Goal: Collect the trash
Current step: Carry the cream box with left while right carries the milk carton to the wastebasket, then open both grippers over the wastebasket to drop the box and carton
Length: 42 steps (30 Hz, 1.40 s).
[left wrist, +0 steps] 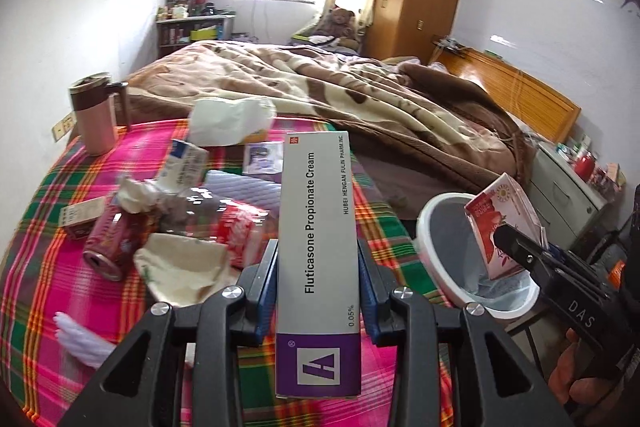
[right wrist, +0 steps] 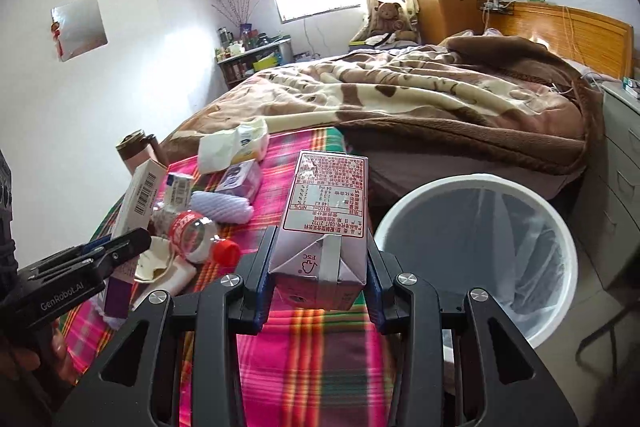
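Observation:
My left gripper [left wrist: 318, 259] is shut on a long grey-and-purple cream box [left wrist: 316, 227], held above the plaid cloth [left wrist: 40, 227]. My right gripper [right wrist: 322, 255] is shut on a pink drink carton [right wrist: 326, 199]; in the left wrist view the carton [left wrist: 504, 223] hangs over the white trash bin [left wrist: 436, 267]. The bin [right wrist: 400, 223], lined with a clear bag, stands right of the table. Trash on the cloth: a red can [left wrist: 110, 239], a clear plastic bottle [right wrist: 196, 231] with a red cap, crumpled tissue [left wrist: 140, 193], small boxes [left wrist: 184, 163].
A brown-and-pink mug [left wrist: 96, 115] stands at the cloth's far left. A tissue pack [left wrist: 230, 121] lies at the far edge. A bed with a brown blanket [left wrist: 360, 99] lies beyond. A grey cabinet [right wrist: 620, 187] stands right of the bin.

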Each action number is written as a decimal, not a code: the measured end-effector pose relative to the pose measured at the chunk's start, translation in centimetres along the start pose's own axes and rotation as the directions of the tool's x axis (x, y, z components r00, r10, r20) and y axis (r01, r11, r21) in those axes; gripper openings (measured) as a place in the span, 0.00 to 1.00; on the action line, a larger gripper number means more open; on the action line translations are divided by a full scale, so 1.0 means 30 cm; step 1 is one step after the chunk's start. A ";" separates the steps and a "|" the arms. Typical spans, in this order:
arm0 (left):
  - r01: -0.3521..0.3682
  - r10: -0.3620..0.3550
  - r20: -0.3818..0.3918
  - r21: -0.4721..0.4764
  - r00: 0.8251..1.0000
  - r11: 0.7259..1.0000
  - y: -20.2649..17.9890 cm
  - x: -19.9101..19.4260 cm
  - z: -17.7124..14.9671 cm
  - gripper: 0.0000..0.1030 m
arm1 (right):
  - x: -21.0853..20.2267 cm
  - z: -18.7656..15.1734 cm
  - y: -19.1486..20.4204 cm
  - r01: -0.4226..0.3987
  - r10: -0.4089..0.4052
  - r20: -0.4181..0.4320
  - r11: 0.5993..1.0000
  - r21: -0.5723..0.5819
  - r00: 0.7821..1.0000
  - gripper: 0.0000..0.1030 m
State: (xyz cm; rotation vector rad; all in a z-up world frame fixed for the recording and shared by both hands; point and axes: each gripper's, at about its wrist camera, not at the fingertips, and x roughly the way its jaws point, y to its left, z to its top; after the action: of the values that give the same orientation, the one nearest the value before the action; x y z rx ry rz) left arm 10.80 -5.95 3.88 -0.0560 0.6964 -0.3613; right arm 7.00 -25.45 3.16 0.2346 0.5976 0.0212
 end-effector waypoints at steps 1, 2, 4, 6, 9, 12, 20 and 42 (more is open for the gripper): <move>0.021 -0.021 -0.001 0.009 1.000 1.000 -0.024 0.011 0.003 0.36 | -0.004 0.002 -0.012 0.006 -0.006 0.002 1.000 0.005 1.000 0.38; 0.038 -0.038 0.000 0.018 0.999 0.999 -0.045 0.019 0.004 0.36 | -0.005 0.004 -0.030 0.022 -0.022 0.003 1.000 0.011 1.000 0.38; 0.071 -0.071 -0.008 0.037 0.997 0.997 -0.088 0.044 0.008 0.36 | -0.008 0.007 -0.067 0.050 -0.050 0.003 0.999 0.021 0.999 0.38; 0.100 -0.099 -0.027 0.051 0.995 0.994 -0.133 0.076 0.013 0.36 | -0.006 0.008 -0.102 0.072 -0.072 -0.004 0.997 0.031 0.997 0.38; 0.148 -0.145 -0.043 0.063 0.988 0.987 -0.199 0.113 0.021 0.36 | -0.008 0.009 -0.159 0.109 -0.109 -0.008 0.993 0.042 0.994 0.38; 0.188 -0.183 -0.065 0.076 0.981 0.979 -0.258 0.151 0.025 0.36 | 0.000 0.005 -0.209 0.140 -0.139 -0.028 0.988 0.056 0.990 0.38; 0.232 -0.215 -0.138 0.123 0.967 0.965 -0.402 0.245 0.011 0.36 | 0.043 -0.015 -0.301 0.178 -0.171 -0.089 0.981 0.072 0.981 0.38; 0.244 -0.212 -0.198 0.154 0.957 0.957 -0.510 0.332 -0.017 0.59 | 0.082 -0.028 -0.396 0.251 -0.243 -0.150 0.967 0.039 0.958 0.46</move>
State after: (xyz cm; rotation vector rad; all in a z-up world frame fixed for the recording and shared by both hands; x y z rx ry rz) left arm 12.85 -23.66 -0.06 0.0666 0.8360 -0.6564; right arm 8.01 -36.61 -1.55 0.2142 0.7693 -0.2232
